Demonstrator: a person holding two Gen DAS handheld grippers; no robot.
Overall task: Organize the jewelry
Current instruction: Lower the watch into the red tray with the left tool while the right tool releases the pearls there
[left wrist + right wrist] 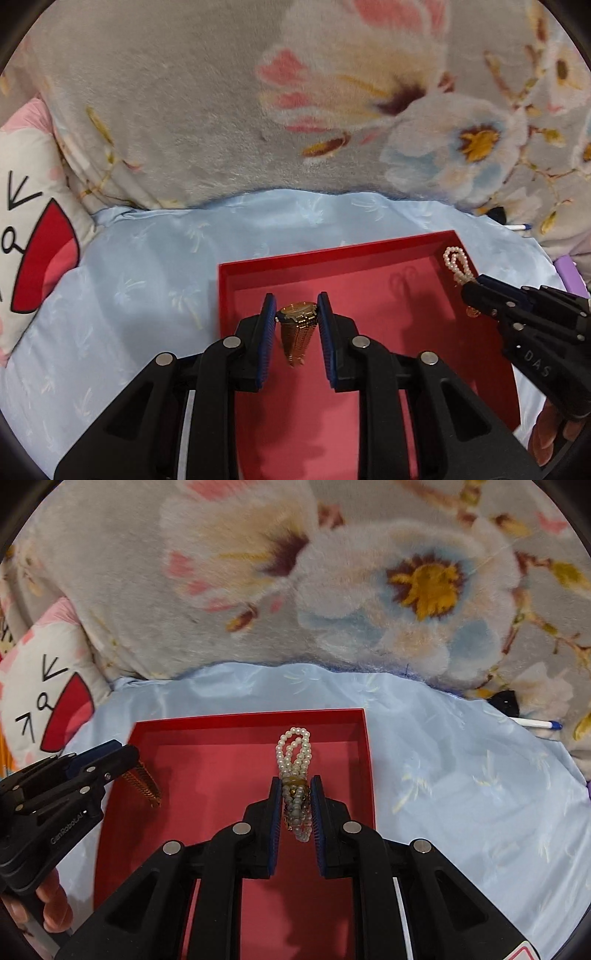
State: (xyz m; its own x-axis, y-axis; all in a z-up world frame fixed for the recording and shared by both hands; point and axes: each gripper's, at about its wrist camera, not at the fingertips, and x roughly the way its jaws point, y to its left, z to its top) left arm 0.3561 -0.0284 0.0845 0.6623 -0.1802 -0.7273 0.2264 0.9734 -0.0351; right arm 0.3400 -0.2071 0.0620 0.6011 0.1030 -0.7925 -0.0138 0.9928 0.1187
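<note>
The left gripper [296,321] pinches a gold watch [296,328] by its case, jaws pressed on either side, above the pink floor of the red tray [332,254]. The right gripper [296,797] pinches a pearl bracelet [294,753] at its gold clasp, near the tray's far right corner.

The step in hand looks like setting both pieces down in the tray. To do it well, lower each until its hanging end touches the floor, lay it over, then spread the jaws; releasing from height could let the strands tangle or the watch bounce. Keep the two pieces well apart.

The watch's long axis runs along its band: the dial sits up between the jaw tips, the band drooping back beneath them. The bracelet's long axis runs straight ahead of the jaws, its loops reaching beyond the tips toward the tray's far wall, the rest trailing back between them.
</note>
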